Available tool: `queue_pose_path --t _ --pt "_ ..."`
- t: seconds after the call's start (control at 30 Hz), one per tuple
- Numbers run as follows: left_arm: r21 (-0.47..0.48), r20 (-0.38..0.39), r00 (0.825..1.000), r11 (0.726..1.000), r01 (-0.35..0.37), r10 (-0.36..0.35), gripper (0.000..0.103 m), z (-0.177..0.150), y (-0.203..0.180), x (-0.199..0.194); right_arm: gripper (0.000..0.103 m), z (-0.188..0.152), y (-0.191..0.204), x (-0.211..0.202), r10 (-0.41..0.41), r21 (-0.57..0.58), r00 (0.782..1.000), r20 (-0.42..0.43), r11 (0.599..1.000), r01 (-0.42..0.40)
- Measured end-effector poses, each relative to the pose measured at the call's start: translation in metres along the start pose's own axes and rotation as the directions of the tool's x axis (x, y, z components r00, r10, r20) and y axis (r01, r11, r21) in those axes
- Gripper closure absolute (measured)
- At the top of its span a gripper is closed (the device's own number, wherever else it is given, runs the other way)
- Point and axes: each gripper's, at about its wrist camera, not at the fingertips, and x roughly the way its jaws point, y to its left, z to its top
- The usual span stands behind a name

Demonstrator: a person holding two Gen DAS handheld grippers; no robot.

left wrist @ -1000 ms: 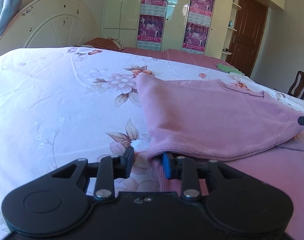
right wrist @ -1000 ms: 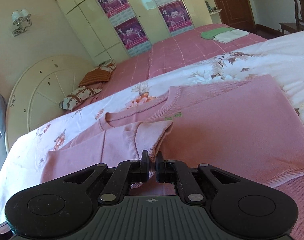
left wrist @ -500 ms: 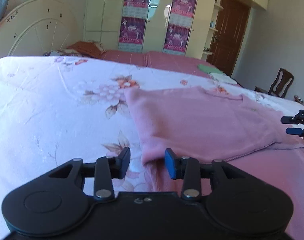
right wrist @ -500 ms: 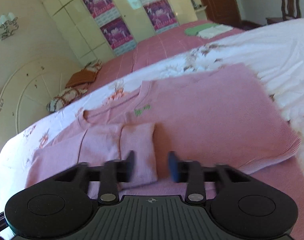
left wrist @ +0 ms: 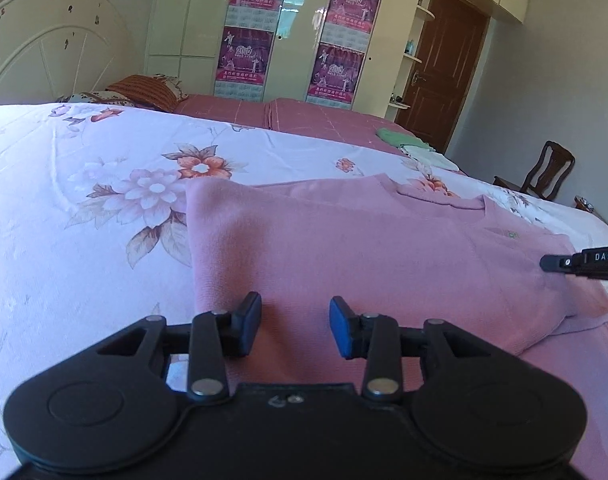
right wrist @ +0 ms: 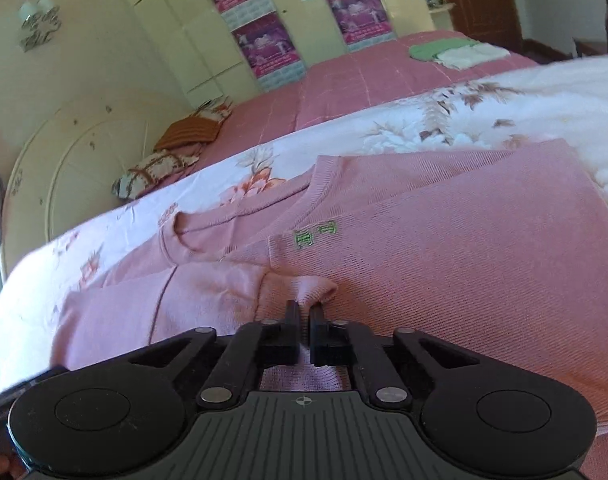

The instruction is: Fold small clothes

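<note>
Between the closed fingers of the right gripper (right wrist: 304, 320) — a pinched sleeve cuff (right wrist: 304, 286) of the pink sweater (right wrist: 444, 248). Left gripper (left wrist: 295, 326) partly open, empty, over the sweater's folded edge. Underneath — a floral bedsheet (left wrist: 84, 200).

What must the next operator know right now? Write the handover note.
Left gripper: open, holding nothing, poised over the near edge of the pink sweater.
Right gripper: shut, apparently pinching the sleeve cuff, which puckers at its tips.
Sweater: lies front up on the floral bedsheet, neckline towards the headboard.
Done: one side looks folded in to a straight edge; the sleeve lies across the body.
Left: place that cuff, then probably fold the sweater in half and smooth it.
</note>
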Motion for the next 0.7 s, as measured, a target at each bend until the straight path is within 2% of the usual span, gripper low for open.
queue_pose_path --t 0.03,0.1,0.13,0.2,0.23,0.3,0.4,0.57,0.63,0.7 --pt "0.018 -0.001 1.000 1.000 -0.001 0.001 0.066 0.000 0.000 0.000 0.100 -0.003 0.007 -0.008 -0.044 -0.076 0.998 0.052 0.996 0.048" --pt "0.055 -0.003 1.000 0.998 0.002 -0.002 0.066 0.000 -0.001 0.001 0.100 -0.008 0.004 -0.019 -0.076 -0.070 0.991 0.113 0.994 0.084" --pt "0.071 -0.004 1.000 0.997 0.003 -0.003 0.066 0.000 -0.001 0.003 0.100 -0.011 0.002 -0.019 -0.086 -0.073 0.990 0.112 0.993 0.095" --pt "0.086 -0.013 1.000 0.996 0.005 -0.004 0.066 0.006 -0.002 0.004 0.100 -0.019 0.005 -0.005 -0.124 -0.129 0.991 0.055 0.983 0.131" --pt "0.087 -0.005 1.000 0.996 0.001 -0.001 0.064 0.009 -0.003 0.003 0.100 -0.020 0.007 -0.004 -0.133 -0.148 0.989 0.061 0.979 0.141" --pt "0.099 0.039 0.999 0.995 -0.011 0.007 0.048 0.018 -0.003 0.001 0.100 -0.016 0.009 -0.007 -0.158 -0.136 0.984 0.082 0.976 0.168" --pt "0.110 0.036 0.999 0.994 -0.021 0.017 0.046 0.033 0.002 0.015 0.100 -0.006 0.014 -0.016 -0.183 -0.130 0.968 0.174 0.970 0.207" --pt "0.101 -0.040 0.999 0.995 -0.021 0.026 0.044 0.047 0.016 0.054 0.100 0.004 0.026 0.003 -0.136 -0.177 0.982 0.131 0.971 0.158" --pt "0.112 -0.041 0.999 0.994 -0.011 0.015 0.042 0.046 0.019 0.058 0.100 0.000 0.029 0.014 -0.120 -0.219 0.987 0.104 0.965 0.141" --pt "0.136 -0.052 0.998 0.991 -0.013 0.020 0.041 0.047 0.018 0.056 0.100 -0.004 0.027 0.028 -0.152 -0.248 0.986 0.063 0.955 0.163"
